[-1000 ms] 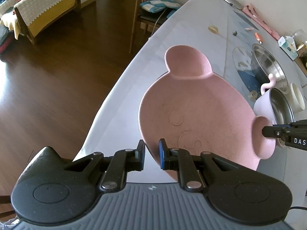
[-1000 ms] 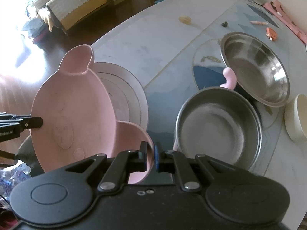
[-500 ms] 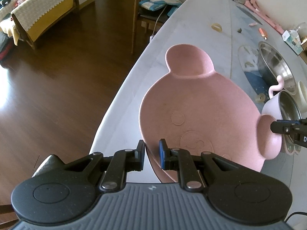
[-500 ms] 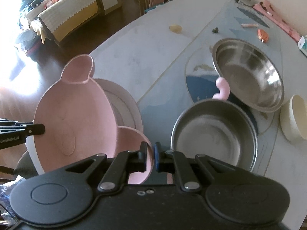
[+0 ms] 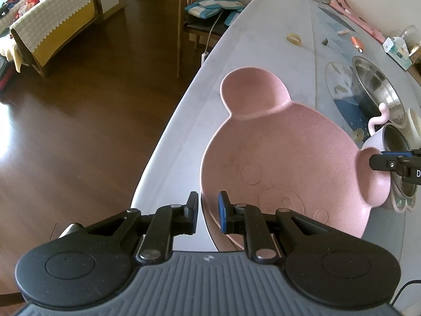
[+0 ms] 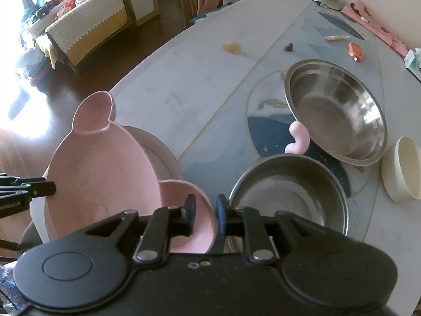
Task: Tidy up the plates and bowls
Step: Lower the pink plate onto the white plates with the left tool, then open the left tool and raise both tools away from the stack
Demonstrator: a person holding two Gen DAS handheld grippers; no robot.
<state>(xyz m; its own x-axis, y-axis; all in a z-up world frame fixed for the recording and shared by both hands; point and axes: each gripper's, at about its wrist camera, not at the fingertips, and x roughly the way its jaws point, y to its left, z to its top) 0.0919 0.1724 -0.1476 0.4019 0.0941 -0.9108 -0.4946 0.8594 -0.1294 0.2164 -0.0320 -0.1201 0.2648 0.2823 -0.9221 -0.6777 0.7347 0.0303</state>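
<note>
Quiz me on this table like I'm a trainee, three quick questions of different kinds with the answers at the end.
1. True or false: the left hand-held gripper grips the pink plate by its rim.
2. The small cream bowl stands nearest to: A the lamp, B the wide steel bowl, C the pink plate.
3. What lies directly under the pink plate?

Key: 1 true. 2 B. 3 a pale round plate, seen in the right wrist view.
</note>
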